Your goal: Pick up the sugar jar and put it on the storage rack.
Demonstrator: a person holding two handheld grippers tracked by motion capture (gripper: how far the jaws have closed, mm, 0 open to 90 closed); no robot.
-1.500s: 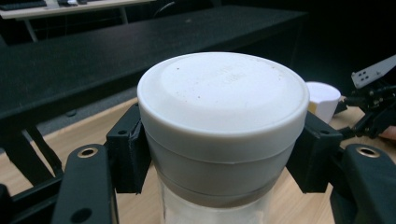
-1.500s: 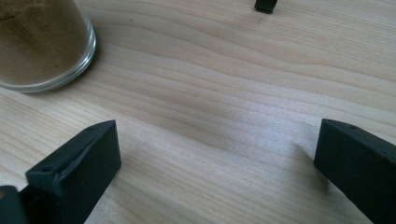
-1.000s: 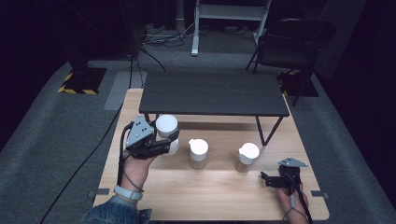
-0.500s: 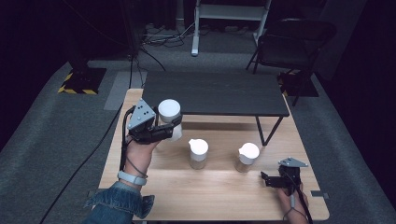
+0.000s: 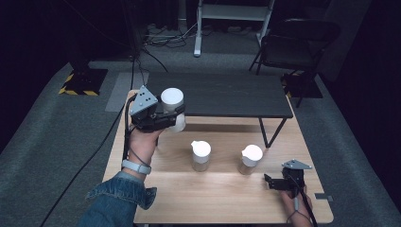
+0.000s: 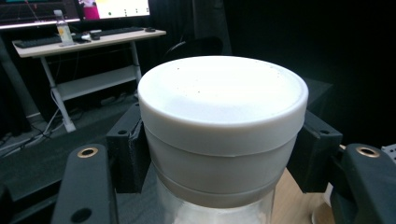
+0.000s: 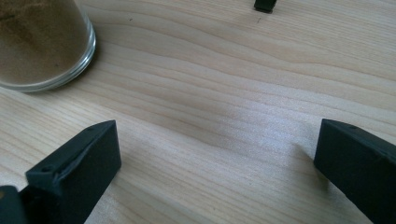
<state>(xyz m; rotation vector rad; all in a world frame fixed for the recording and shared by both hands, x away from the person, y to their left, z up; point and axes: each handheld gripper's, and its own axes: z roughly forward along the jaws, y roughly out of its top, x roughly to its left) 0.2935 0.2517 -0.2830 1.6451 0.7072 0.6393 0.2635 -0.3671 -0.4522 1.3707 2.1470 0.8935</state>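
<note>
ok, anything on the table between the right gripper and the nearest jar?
Nothing: the high view shows bare wood between the right gripper and the nearest jar. The right gripper view shows the same stretch of table bare.

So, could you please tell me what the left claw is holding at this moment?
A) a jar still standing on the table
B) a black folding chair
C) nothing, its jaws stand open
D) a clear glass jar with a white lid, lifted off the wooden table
D: the left claw is clamped on the clear glass jar with a white lid, held above the light wooden table, while two other white-lidded jars stand on it.
</note>
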